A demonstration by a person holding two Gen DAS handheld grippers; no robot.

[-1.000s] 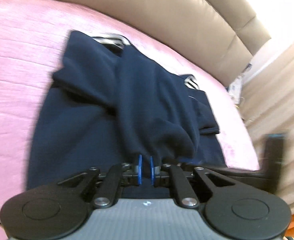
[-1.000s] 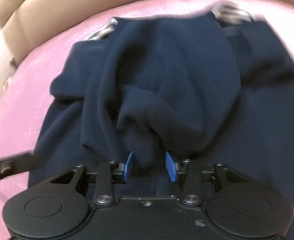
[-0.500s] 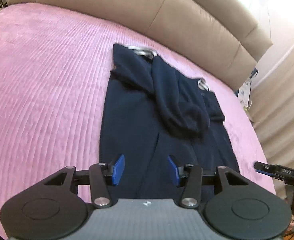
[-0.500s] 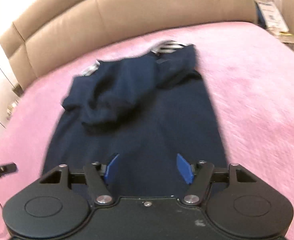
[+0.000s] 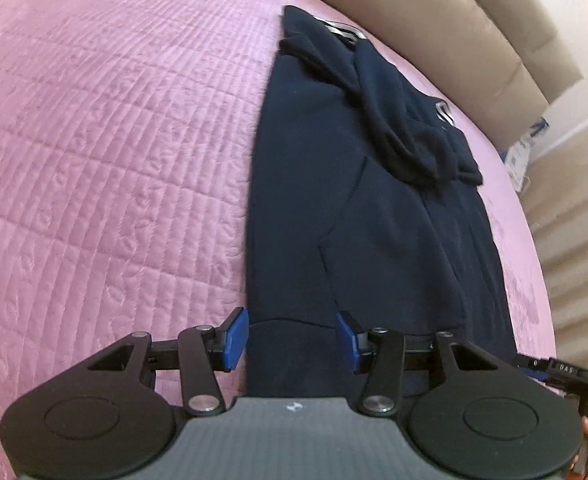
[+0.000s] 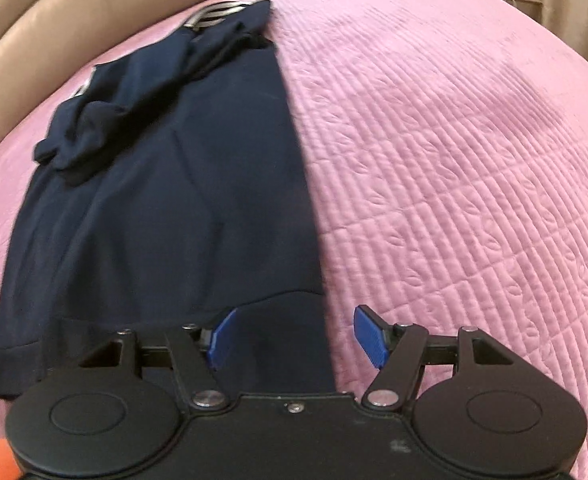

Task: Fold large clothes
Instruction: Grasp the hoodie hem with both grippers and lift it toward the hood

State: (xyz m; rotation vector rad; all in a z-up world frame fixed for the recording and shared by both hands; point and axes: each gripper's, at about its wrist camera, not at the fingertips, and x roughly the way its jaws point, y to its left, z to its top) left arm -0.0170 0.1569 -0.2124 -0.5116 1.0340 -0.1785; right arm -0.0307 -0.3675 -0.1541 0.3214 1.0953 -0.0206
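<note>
A pink quilted bedspread [image 5: 114, 160] covers the bed. Along its far edge stands a beige padded headboard [image 5: 473, 20]; pale curtains [image 5: 573, 264] hang beyond its right edge.

The left gripper [image 5: 292, 338] has a grey, finely textured body with a small pale mark at its front edge. Two round black housings with embossed circles flank it, and black linkage bars with silver screw heads carry flat blue pads [image 5: 236, 338]. The right gripper [image 6: 295, 338] is built alike but with a black, slightly scuffed body and one small screw at its front centre; its blue pads [image 6: 369, 336] are ribbed. Something orange shows at its lower left corner.
</note>
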